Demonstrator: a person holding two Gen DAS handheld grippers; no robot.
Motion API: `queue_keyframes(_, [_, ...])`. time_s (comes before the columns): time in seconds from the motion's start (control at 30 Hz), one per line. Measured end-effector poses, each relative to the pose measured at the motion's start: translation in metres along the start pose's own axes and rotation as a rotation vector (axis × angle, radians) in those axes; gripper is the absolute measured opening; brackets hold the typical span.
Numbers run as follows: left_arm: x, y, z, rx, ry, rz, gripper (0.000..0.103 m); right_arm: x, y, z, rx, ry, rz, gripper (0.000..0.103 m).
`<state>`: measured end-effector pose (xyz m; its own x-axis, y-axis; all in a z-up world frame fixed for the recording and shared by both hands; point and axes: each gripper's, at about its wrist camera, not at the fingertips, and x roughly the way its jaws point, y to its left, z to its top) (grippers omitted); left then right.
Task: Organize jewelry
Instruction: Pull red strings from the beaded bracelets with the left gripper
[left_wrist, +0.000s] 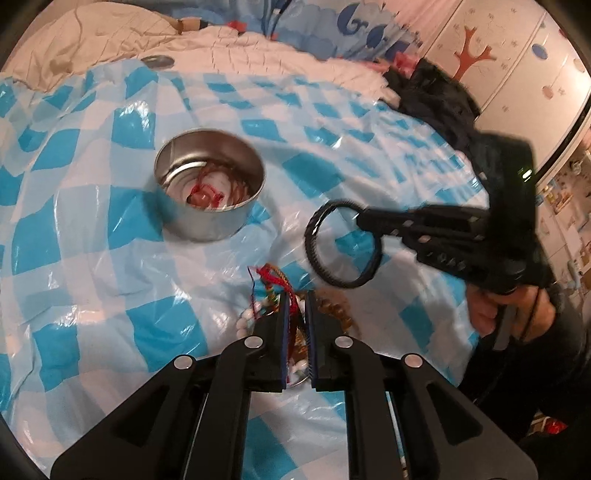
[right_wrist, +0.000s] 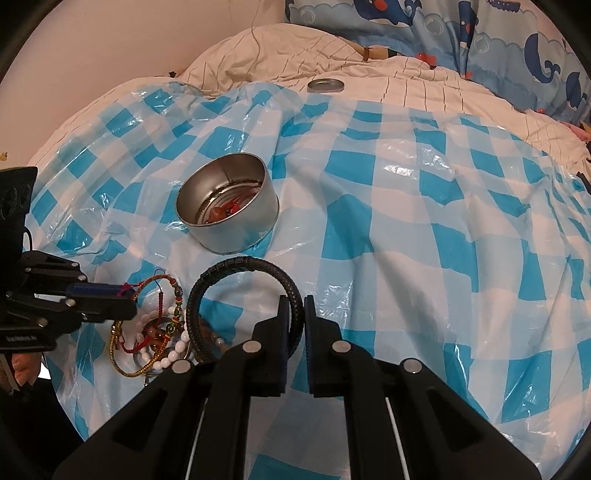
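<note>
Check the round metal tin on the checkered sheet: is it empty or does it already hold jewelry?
Not empty. The round metal tin stands upright and lidless, with a red-corded piece lying on its bottom, seen in both wrist views.

**Tin and jewelry on the bed**

A tin is sitting on the sheet covering the bed, a few pieces lying inside. Nearer, the bracelet pile is lying left of a held-up bracelet. The lid is lying behind.
</note>
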<state>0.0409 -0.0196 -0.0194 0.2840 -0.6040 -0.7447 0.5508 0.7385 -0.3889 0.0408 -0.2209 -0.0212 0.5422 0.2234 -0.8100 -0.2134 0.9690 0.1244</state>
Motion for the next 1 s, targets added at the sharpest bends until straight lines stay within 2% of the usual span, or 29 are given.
queue_keyframes(0.07, [-0.009,-0.001,0.002,-0.003,-0.041,-0.044,0.007,0.0,0.0,0.0,0.001,-0.001,0.0,0.008])
queue_keyframes(0.1, [-0.015,-0.001,0.004,-0.009,-0.068,-0.089,0.007,0.0,0.0,0.0,0.002,-0.001,0.0,0.008])
queue_keyframes(0.17, [-0.018,-0.002,0.007,-0.013,-0.074,-0.103,0.007,0.0,-0.001,0.0,0.003,-0.003,0.001,0.008])
queue_keyframes(0.23, [-0.009,-0.002,0.006,-0.004,-0.033,-0.047,0.007,0.0,-0.001,-0.001,0.003,-0.001,0.001,0.008])
queue_keyframes(0.37, [0.007,0.0,0.001,-0.01,0.038,-0.009,0.008,0.0,-0.002,-0.001,0.008,0.0,0.0,0.009])
queue_keyframes(0.43, [0.01,0.001,-0.001,-0.009,0.056,0.007,0.015,0.0,-0.003,-0.001,0.01,0.0,0.0,0.008])
queue_keyframes(0.47, [0.011,0.002,-0.001,-0.01,0.062,0.032,0.023,0.0,-0.003,-0.001,0.009,0.0,0.001,0.008])
queue_keyframes(0.53, [0.012,0.005,-0.002,-0.015,0.057,0.08,0.025,0.0,-0.003,-0.001,0.008,0.0,0.001,0.009])
queue_keyframes(0.63, [0.003,0.018,0.001,-0.06,0.018,0.112,0.03,-0.001,-0.004,0.0,0.012,-0.002,0.002,0.009])
queue_keyframes(0.7, [0.0,0.027,0.002,-0.085,0.009,0.154,0.04,-0.001,-0.004,0.0,0.013,-0.002,0.002,0.009])
queue_keyframes(0.83, [0.012,0.036,-0.002,-0.088,0.061,0.231,0.041,-0.001,-0.004,0.0,0.013,0.002,0.005,0.009])
queue_keyframes(1.0, [0.031,0.027,-0.011,0.008,0.131,0.323,0.042,-0.001,-0.004,0.0,0.015,0.003,0.004,0.009])
